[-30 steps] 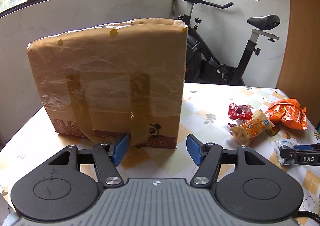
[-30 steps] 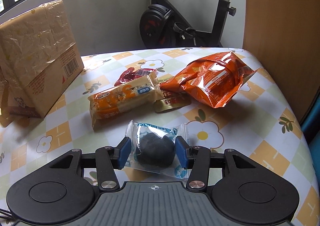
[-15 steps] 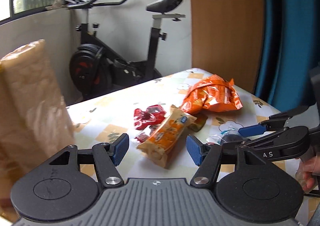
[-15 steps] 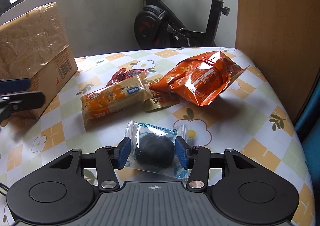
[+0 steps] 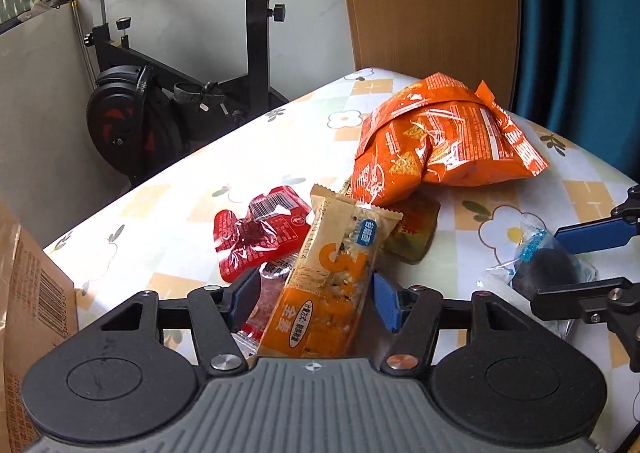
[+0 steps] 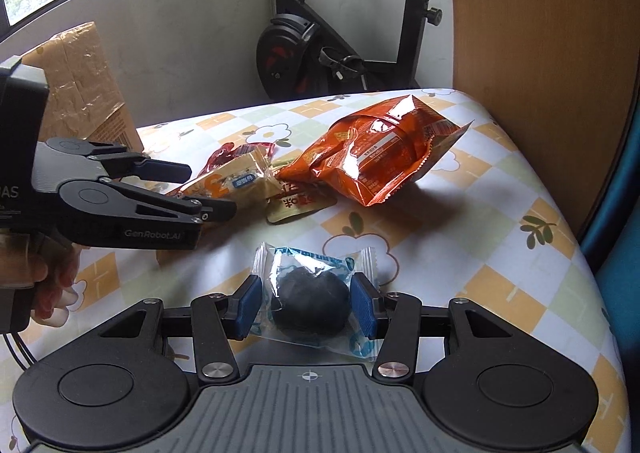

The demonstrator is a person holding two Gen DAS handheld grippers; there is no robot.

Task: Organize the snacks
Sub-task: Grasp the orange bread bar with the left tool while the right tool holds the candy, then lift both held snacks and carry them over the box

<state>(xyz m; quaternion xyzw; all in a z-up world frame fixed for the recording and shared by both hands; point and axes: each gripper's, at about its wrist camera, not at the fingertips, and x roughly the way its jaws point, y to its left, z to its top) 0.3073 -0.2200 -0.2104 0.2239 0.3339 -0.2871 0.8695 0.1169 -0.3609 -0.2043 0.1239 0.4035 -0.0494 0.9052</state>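
Fingers (image 5: 312, 299) closing around orange bar (image 5: 324, 293); dark snack (image 6: 308, 303) pinched.

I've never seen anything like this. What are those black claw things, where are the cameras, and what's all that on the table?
They are two grabbers, each held in a person's hand, with a camera looking along its fingers. One picture is from the left gripper, the other from the right gripper. On the flowery table lie an orange chip bag, a red packet and a gold packet. The right gripper squeezes a dark ball snack in a clear wrapper. The left one's jaws are closing around a cereal bar.
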